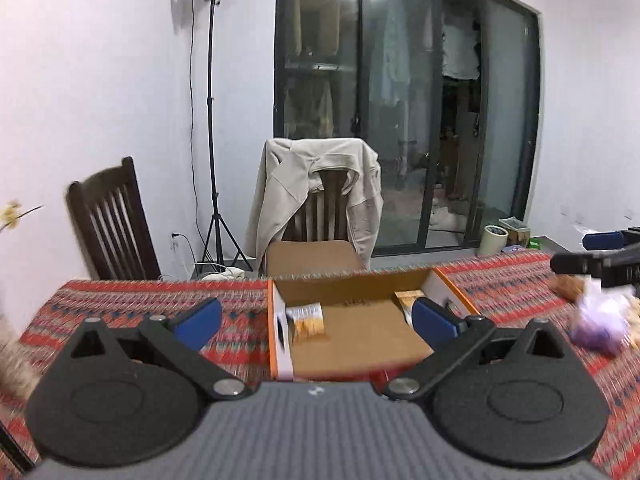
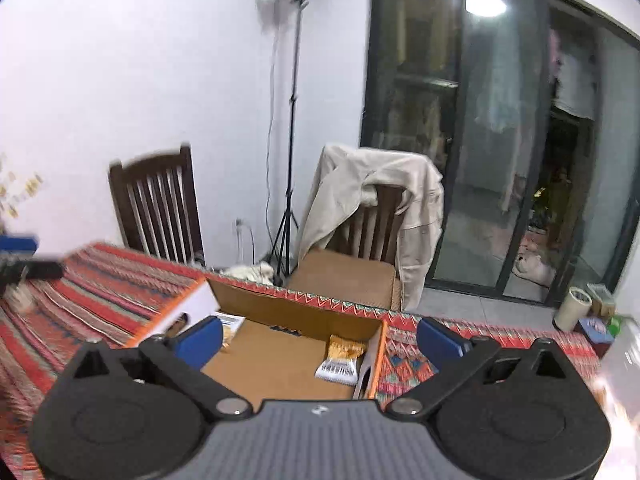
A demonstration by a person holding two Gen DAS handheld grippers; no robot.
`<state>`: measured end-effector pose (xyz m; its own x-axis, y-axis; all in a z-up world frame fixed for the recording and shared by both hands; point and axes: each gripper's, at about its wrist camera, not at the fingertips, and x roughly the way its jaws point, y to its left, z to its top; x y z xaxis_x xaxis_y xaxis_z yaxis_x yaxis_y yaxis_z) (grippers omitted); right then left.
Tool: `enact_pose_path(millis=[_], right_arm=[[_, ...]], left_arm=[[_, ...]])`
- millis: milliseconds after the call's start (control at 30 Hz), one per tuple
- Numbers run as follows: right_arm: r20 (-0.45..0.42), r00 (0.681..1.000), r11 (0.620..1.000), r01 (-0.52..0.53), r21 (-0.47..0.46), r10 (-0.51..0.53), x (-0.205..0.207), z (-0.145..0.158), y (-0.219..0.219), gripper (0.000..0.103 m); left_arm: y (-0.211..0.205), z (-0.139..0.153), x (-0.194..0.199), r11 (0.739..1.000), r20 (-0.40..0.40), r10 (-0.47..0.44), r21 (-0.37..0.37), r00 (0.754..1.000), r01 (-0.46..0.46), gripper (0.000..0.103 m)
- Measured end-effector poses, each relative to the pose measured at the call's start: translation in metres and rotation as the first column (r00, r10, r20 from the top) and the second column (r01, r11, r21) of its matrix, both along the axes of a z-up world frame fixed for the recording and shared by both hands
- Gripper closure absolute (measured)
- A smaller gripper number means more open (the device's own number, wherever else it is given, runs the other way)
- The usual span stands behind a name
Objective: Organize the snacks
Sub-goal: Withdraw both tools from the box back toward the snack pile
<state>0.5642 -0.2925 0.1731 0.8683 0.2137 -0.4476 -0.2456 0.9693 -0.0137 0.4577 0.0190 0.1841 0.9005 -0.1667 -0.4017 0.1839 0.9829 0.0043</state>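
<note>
The surface (image 1: 140, 304), draped in a red patterned cloth, carries an open cardboard box (image 1: 360, 332) with orange-and-white sides, sitting mid-surface near the far edge. Dark print on the box's inner far wall is too blurred to read. Inside lie two snack packets: one (image 1: 306, 318) at the left wall, orange and white, and another (image 2: 340, 360) at the right wall, its barcode end showing clearly only from the right wrist. The left wrist alone catches a purple packet (image 1: 600, 322), blurred, on the cloth right of the box. Left gripper (image 1: 316, 320) hangs over the box, jaws wide apart and empty; right gripper (image 2: 320, 338) likewise, spread wide, holding nothing.
</note>
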Motion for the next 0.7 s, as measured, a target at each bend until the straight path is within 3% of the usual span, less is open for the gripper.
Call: enact_pose_path(millis=[167, 233, 333, 433, 533, 633, 700], right_arm=[[-0.003, 1.0, 0.995, -0.005, 0.1, 0.005, -0.111, -0.014, -0.02, 0.0], [0.022, 1.0, 0.996, 0.009, 0.085, -0.01, -0.162, -0.032, -0.019, 0.0], [0.063, 0.998, 0.998, 0.008, 0.06, -0.011, -0.235, -0.064, -0.011, 0.0], [0.06, 0.998, 0.997, 0.014, 0.074, -0.018, -0.292, -0.095, -0.001, 0.0], [0.042, 0.997, 0.998, 0.059, 0.016, -0.06, -0.337, -0.128, 0.017, 0.0], [0.004, 0.998, 0.997, 0.062, -0.039, -0.061, -0.364, -0.16, 0.031, 0.0], [-0.026, 0.997, 0.997, 0.071, -0.017, -0.071, -0.375, -0.176, 0.034, 0.0]], left_arm=[[0.008, -0.023, -0.119, 1.0, 0.088, -0.017, 0.014, 0.996, 0.015, 0.0], [0.015, -0.04, -0.167, 0.999, 0.145, -0.003, 0.049, 0.989, -0.004, 0.0], [0.016, -0.068, -0.22, 0.995, 0.172, 0.053, 0.08, 0.984, -0.067, 0.0], [0.022, -0.094, -0.255, 0.997, 0.141, 0.069, 0.027, 0.988, -0.073, 0.0], [0.032, -0.116, -0.274, 0.995, 0.099, 0.092, 0.025, 0.991, -0.095, 0.0], [0.042, -0.131, -0.288, 0.99, 0.077, 0.137, 0.018, 0.988, -0.139, 0.0], [0.052, -0.136, -0.297, 0.988, 0.055, 0.157, -0.004, 0.986, -0.157, 0.0]])
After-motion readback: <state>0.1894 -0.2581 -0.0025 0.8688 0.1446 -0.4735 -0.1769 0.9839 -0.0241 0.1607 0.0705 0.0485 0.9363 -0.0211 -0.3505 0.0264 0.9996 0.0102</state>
